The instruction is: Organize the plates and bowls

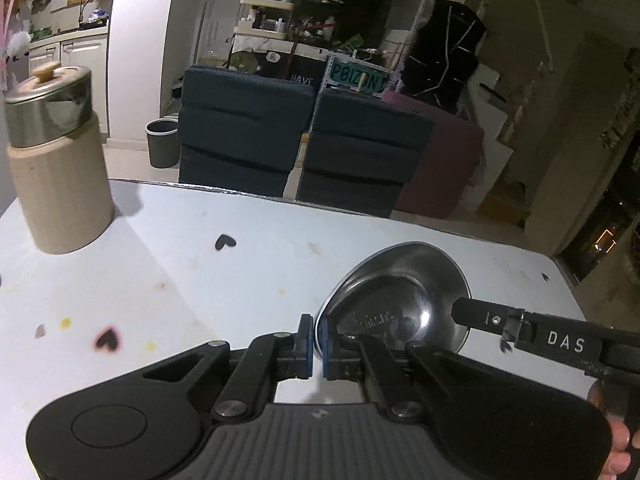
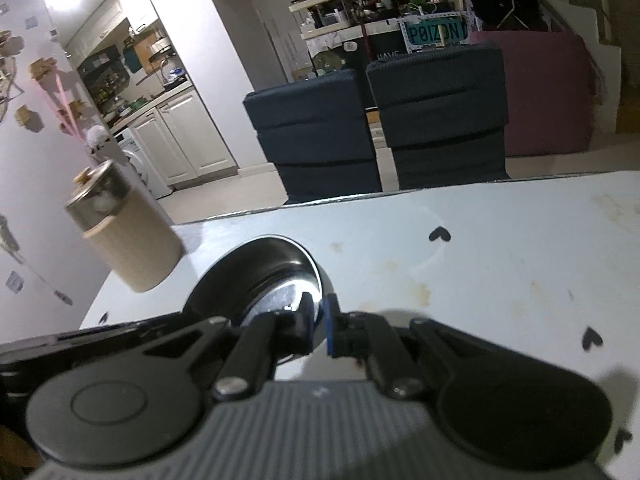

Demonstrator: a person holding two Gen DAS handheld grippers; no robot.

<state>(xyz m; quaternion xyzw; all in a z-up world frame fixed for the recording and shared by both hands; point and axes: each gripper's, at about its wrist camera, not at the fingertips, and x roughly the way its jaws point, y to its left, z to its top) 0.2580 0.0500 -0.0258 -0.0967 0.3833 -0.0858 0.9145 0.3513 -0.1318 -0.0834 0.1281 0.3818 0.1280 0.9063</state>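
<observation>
the shiny round metal bowl (image 1: 394,300) is up off the white table with little black hearts (image 1: 180,272), tipped a bit. the left gripper (image 1: 316,346) pinches the bowl's near rim between its blue pads. the right gripper (image 2: 318,330) pinches the rim on the bowl's other side, one finger inside and one outside. the tan jar with a shiny metal lid (image 1: 56,160) stands on the table far to the left of the bowl. two dark blue chairs (image 1: 304,144) sit behind the bowl, past the table edge.
</observation>
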